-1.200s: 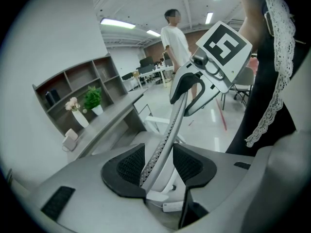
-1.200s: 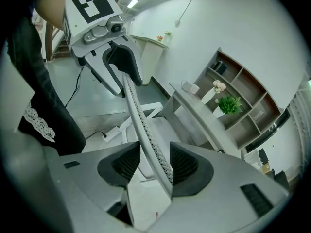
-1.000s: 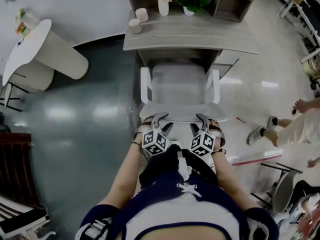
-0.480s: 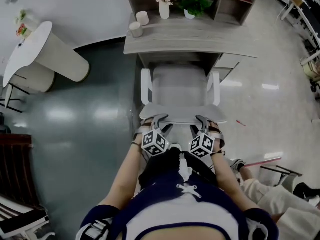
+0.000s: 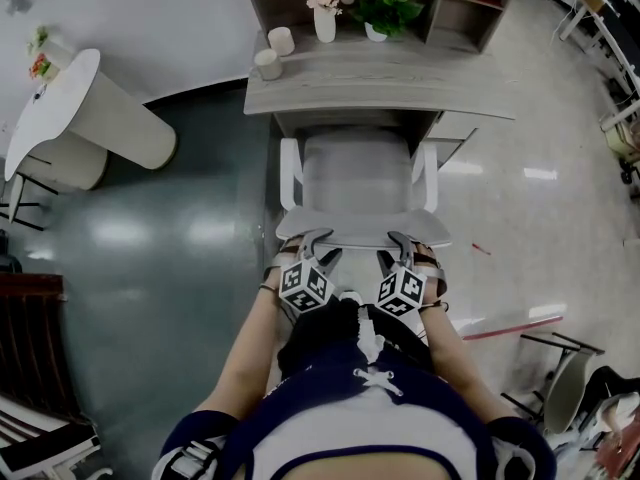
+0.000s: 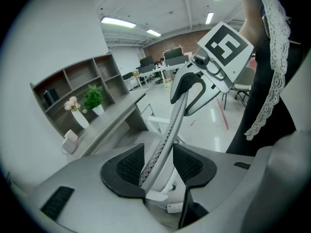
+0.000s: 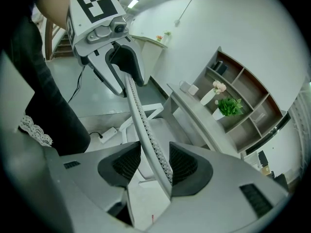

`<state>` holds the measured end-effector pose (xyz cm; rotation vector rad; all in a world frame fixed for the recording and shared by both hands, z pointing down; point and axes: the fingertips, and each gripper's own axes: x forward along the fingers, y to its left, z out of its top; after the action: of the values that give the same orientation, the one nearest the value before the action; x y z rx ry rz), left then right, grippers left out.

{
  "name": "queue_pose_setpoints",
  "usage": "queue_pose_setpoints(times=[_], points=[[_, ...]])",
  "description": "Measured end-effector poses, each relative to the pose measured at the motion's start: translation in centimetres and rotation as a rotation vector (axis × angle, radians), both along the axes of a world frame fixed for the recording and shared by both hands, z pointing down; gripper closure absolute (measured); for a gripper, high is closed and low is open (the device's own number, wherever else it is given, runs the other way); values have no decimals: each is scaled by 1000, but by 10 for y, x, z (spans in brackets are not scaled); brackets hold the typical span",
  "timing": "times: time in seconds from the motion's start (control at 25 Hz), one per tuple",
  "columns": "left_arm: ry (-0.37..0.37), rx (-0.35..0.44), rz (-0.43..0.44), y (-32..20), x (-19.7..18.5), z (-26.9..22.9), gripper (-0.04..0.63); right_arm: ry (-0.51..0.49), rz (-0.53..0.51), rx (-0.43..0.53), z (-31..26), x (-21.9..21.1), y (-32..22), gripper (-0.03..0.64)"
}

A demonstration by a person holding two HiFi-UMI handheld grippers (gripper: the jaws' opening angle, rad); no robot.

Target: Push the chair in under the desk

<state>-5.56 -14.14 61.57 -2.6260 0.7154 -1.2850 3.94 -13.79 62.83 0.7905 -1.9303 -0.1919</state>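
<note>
A white office chair (image 5: 356,168) stands with the front of its seat under the grey desk (image 5: 400,80). The top rim of its backrest (image 5: 362,226) faces me. My left gripper (image 5: 318,240) straddles that rim on the left, and my right gripper (image 5: 398,240) straddles it on the right. In the left gripper view the thin mesh rim (image 6: 167,130) runs between the left gripper's (image 6: 158,163) pads with a gap showing, jaws open. The right gripper (image 7: 154,165) likewise has the rim (image 7: 141,120) between its open jaws, close to one pad.
On the desk stand a flower vase (image 5: 325,20), a potted plant (image 5: 385,6) and two cups (image 5: 267,63). A white round table (image 5: 60,98) is at the left. A red stick (image 5: 510,323) and chairs (image 5: 560,373) are at the right. A power strip (image 7: 109,132) lies on the floor.
Both grippers and the chair have edged a little toward the desk. The person who was walking at the right has gone from the head view.
</note>
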Motion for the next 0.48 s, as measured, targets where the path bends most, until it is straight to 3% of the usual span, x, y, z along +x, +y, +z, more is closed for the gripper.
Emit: queue_pose_setpoints(times=[0.48], points=[[-9,-14,-2,-11,0,1,407,0,-17,20,-2,-1,-11,446]])
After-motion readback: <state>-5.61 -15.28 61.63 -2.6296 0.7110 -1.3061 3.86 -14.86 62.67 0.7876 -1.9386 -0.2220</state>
